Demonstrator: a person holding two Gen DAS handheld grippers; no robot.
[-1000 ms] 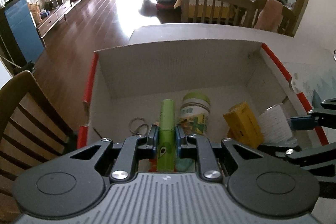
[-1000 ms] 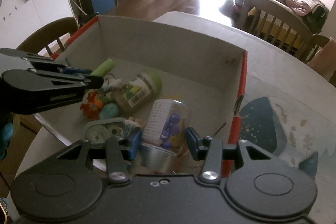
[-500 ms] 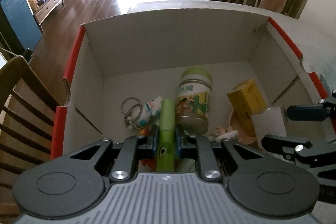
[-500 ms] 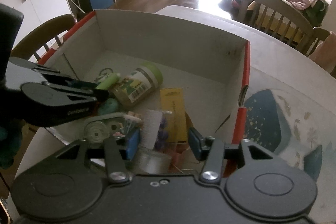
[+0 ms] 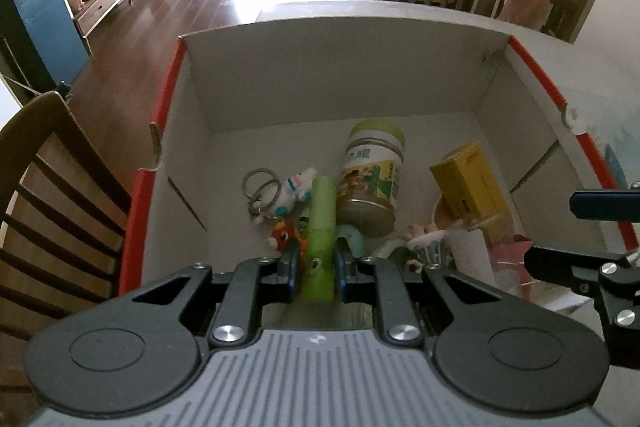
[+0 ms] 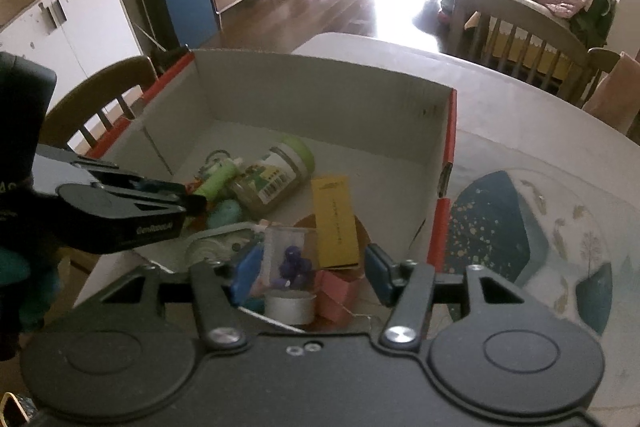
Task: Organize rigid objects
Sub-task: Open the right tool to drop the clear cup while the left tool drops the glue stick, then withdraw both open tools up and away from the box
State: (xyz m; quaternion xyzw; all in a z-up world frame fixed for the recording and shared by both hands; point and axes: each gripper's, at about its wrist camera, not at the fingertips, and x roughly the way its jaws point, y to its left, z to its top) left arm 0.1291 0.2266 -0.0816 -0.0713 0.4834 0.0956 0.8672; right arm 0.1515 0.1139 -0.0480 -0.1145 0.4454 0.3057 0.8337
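A white cardboard box [image 5: 332, 79] with red edges holds several small items. My left gripper [image 5: 318, 263] is shut on a green tube [image 5: 322, 223], low over the box floor beside a green-lidded jar [image 5: 372, 183] and a yellow carton [image 5: 468, 183]. In the right wrist view my right gripper [image 6: 312, 271] hangs over the box's near corner, and its jaws are opening. A clear jar with purple pieces [image 6: 290, 259] stands between them on its silver lid, with a gap on the right side. The left gripper [image 6: 192, 201] and green tube [image 6: 216, 179] show at the left.
A key ring [image 5: 262, 187], a white plush toy [image 5: 296, 187], an orange toy [image 5: 282, 237], a teal object [image 6: 226, 213] and a pink piece [image 6: 336, 293] crowd the box's near half. A patterned mat [image 6: 540, 227] lies right of the box. A wooden chair [image 5: 60, 207] stands at its left.
The right jaws have spread apart, and the clear jar, tilted between them before, now stands upright in the box. The left gripper keeps its hold on the green tube.
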